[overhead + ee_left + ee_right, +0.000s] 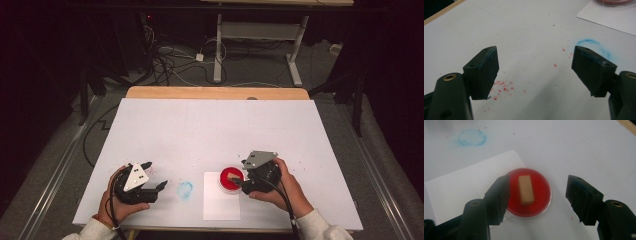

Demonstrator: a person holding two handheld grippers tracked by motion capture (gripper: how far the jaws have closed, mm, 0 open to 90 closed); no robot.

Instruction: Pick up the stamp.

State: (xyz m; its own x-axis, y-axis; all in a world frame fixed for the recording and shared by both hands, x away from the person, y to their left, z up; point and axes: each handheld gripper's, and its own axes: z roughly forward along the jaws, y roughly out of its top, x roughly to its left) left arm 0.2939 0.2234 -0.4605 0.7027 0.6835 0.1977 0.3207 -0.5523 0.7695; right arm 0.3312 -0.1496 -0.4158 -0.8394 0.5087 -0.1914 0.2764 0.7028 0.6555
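Observation:
A round red ink pad (231, 179) (529, 192) lies on a white paper sheet (220, 197) (461, 187) near the table's front edge. A tan wooden block (525, 189) stands on the pad. My right gripper (239, 183) (537, 197) hovers over the pad, open, with the block between its jaws and apart from both. My left gripper (154, 176) (535, 72) rests at the front left, open and holding nothing. A blue stamped ring (185, 190) (594, 46) (472, 137) marks the table between the two grippers.
The white table cover (215, 130) carries small red ink specks (502, 88) near the left gripper. A wooden table edge (217, 93) runs along the back. Beyond it, cables and a desk frame (260, 45) stand on the floor.

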